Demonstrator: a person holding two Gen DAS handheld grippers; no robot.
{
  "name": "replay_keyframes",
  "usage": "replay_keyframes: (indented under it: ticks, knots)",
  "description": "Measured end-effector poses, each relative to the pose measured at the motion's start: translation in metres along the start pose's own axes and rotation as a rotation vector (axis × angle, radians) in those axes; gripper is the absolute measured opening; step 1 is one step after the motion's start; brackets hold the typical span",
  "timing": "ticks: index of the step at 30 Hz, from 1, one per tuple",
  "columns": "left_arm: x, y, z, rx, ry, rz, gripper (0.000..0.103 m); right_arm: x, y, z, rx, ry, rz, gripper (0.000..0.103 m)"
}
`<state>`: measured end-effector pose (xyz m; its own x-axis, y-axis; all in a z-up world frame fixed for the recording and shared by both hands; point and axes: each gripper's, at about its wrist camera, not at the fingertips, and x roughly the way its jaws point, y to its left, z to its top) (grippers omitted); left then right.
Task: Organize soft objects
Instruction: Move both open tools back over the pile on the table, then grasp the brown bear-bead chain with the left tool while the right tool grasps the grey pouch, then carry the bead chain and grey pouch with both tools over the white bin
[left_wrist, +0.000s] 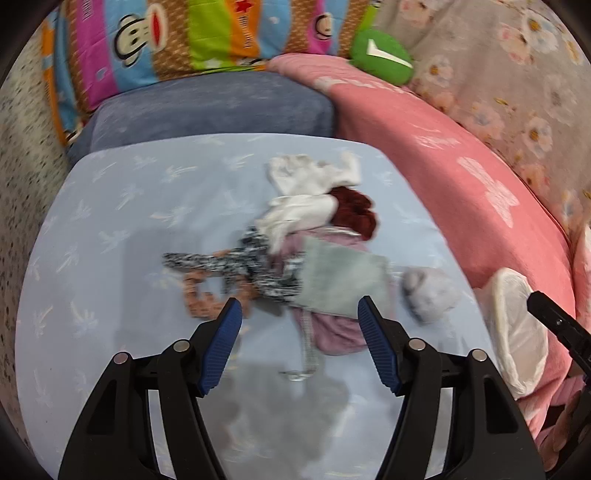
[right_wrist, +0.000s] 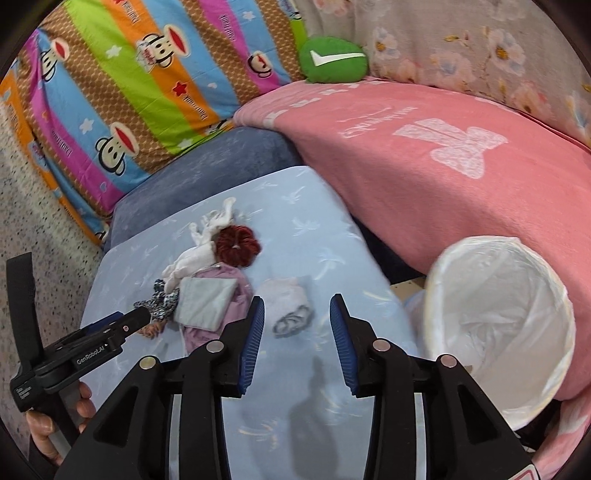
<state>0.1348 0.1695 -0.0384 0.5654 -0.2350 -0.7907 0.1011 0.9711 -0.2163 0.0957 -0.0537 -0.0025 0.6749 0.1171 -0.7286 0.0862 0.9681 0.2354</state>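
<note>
Bare blue sheet (left_wrist: 110, 229) left of the clothes pile (left_wrist: 314, 254), pink blanket (right_wrist: 424, 155) and white basket (right_wrist: 498, 325) crowding right

Both wrist views are brightly and evenly lit with soft indoor light, and the grippers cast only faint grey shadows on the pale blue sheet (left_wrist: 110, 206) just ahead of the fingers. Motion blur smears the left wrist view most, softening the heap of small cloths (left_wrist: 295, 251), while the right wrist view is sharper at its centre. Fisheye distortion bends the pink blanket (right_wrist: 424, 155) into a curve, and dark vignetting rings every corner.
</note>
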Motion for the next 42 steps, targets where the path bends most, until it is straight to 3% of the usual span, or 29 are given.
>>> replay_keyframes:
  ticks: [6, 16, 24, 26, 29, 32, 33, 42]
  knots:
    - [0.015, 0.047, 0.001, -0.071, 0.032, 0.046, 0.062, 0.032, 0.042, 0.000, -0.047, 0.030, 0.036, 0.042]
    - [0.048, 0.085, -0.001, -0.118, 0.097, 0.059, 0.061, 0.093, 0.087, 0.002, -0.093, 0.103, 0.041, 0.042]
    - [0.060, 0.084, 0.000, -0.098, 0.107, 0.051, 0.047, 0.133, 0.088, 0.000, -0.094, 0.157, 0.025, 0.042]
    - [0.062, 0.084, 0.001, -0.096, 0.107, 0.041, 0.028, 0.142, 0.089, -0.003, -0.098, 0.174, 0.021, 0.042]
    - [0.063, 0.081, 0.000, -0.090, 0.115, 0.025, 0.017, 0.149, 0.089, -0.006, -0.102, 0.189, 0.021, 0.035]
    - [0.060, 0.080, -0.001, -0.086, 0.110, 0.022, 0.012, 0.151, 0.090, -0.009, -0.116, 0.197, 0.022, 0.015]
    - [0.058, 0.080, -0.001, -0.087, 0.108, 0.018, 0.011, 0.151, 0.091, -0.010, -0.119, 0.195, 0.023, 0.012]
    - [0.024, 0.067, 0.004, -0.073, 0.040, 0.008, 0.009, 0.114, 0.092, 0.000, -0.116, 0.109, 0.061, 0.007]
